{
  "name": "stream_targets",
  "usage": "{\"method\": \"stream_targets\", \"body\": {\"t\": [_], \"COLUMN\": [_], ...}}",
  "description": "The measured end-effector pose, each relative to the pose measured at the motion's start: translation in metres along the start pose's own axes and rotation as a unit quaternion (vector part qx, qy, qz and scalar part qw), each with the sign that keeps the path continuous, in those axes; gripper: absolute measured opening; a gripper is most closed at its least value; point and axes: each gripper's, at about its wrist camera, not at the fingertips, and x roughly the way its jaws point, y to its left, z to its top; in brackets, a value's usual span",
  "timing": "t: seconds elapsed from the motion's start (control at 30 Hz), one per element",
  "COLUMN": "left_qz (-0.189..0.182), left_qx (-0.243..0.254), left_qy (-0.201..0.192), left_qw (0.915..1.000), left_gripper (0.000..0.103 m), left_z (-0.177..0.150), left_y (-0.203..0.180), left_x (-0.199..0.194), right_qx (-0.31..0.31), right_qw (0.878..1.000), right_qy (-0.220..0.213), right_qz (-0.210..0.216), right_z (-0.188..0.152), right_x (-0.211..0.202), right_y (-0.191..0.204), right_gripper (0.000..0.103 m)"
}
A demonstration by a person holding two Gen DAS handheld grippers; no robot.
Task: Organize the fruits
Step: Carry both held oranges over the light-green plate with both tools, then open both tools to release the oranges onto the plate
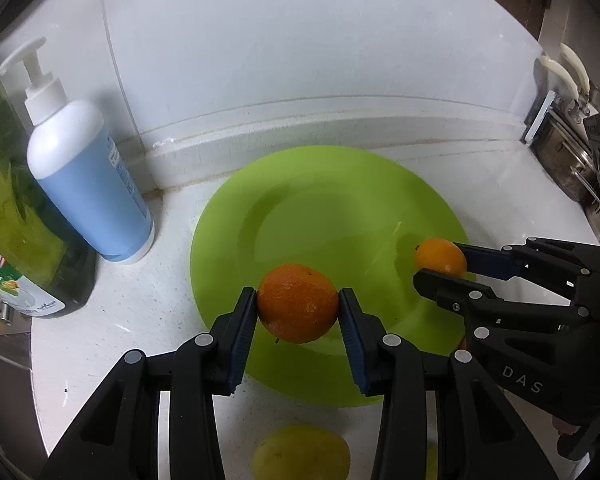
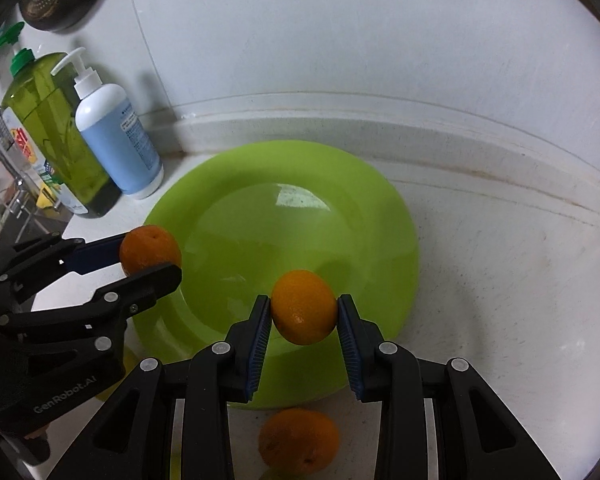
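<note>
- Darker orange (image 1: 298,303): clamped between both pads of my left gripper (image 1: 298,308), held up over the near rim of the green plate (image 1: 228,216). Not touching the plate as far as I can judge; a gap shows under it in the right wrist view.
- Paler orange (image 2: 303,307): pinched the same way in my right gripper (image 2: 303,312), jaws closed to the fruit's width, hanging over the near part of the plate, nearer the plate's right side.
- The relation that matters: the plate's bare well lies ahead of and below both grippers. Each fruit sits straight out along its gripper's finger line, so I judge a short forward-and-down move puts either one in the well.
- The fruits are near-round, with no long axis worth aligning. The two grippers come in from opposite sides, tips angled toward each other but well apart.
- Left gripper is nearer the plate's left rim, right gripper nearer the middle-right; I would release left of centre and right of centre to keep the fruits from knocking.
- Off the plate: a third orange (image 2: 299,442) on the white counter (image 2: 500,280) under my right gripper, and a yellow-green fruit (image 1: 300,456) under my left. Both are yet to be moved.
- Outward: blue pump bottle (image 1: 88,184) and green detergent bottle (image 1: 24,216) stand left of the plate, clear of my path.
- Risk, as I judge it: round fruit may roll on the glossy plate once let go.
</note>
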Motion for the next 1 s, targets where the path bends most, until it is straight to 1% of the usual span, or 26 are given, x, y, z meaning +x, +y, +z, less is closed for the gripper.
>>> {"method": "stream_targets", "body": {"t": [0.4, 0.47, 0.53, 0.6, 0.67, 0.77, 0.83, 1.0], "left_qz": [0.005, 0.003, 0.002, 0.005, 0.009, 0.017, 0.022, 0.042], "left_qx": [-0.007, -0.008, -0.013, -0.016, -0.019, -0.022, -0.023, -0.021], "left_qy": [0.021, 0.018, 0.014, 0.01, -0.001, -0.018, -0.028, -0.062], "left_qw": [0.9997, 0.9998, 0.9998, 0.9998, 0.9998, 0.9994, 0.9991, 0.997], "left_gripper": [0.041, 0.041, 0.043, 0.046, 0.048, 0.053, 0.06, 0.068], "left_z": [0.001, 0.002, 0.003, 0.002, 0.0, -0.003, -0.005, -0.016], "left_y": [0.002, 0.002, 0.002, 0.005, 0.004, 0.004, 0.004, 0.003], "left_x": [0.018, 0.018, 0.017, 0.012, 0.003, -0.013, -0.023, -0.06], "right_qx": [0.0, 0.0, 0.001, 0.003, 0.002, -0.001, 0.002, 0.006], "right_qw": [1.0, 1.0, 1.0, 1.0, 1.0, 1.0, 1.0, 0.998], "right_qy": [0.021, 0.017, 0.014, 0.008, 0.0, -0.013, -0.023, -0.056], "right_qz": [-0.003, -0.005, -0.003, 0.0, -0.003, -0.007, -0.007, -0.01], "right_z": [0.003, 0.003, 0.003, 0.002, 0.002, 0.0, -0.001, -0.007], "right_x": [0.013, 0.013, 0.011, 0.007, 0.001, -0.008, -0.018, -0.045], "right_y": [0.001, 0.001, 0.0, -0.001, 0.0, 0.002, 0.003, 0.009], "right_gripper": [0.035, 0.035, 0.036, 0.036, 0.041, 0.041, 0.041, 0.041]}}
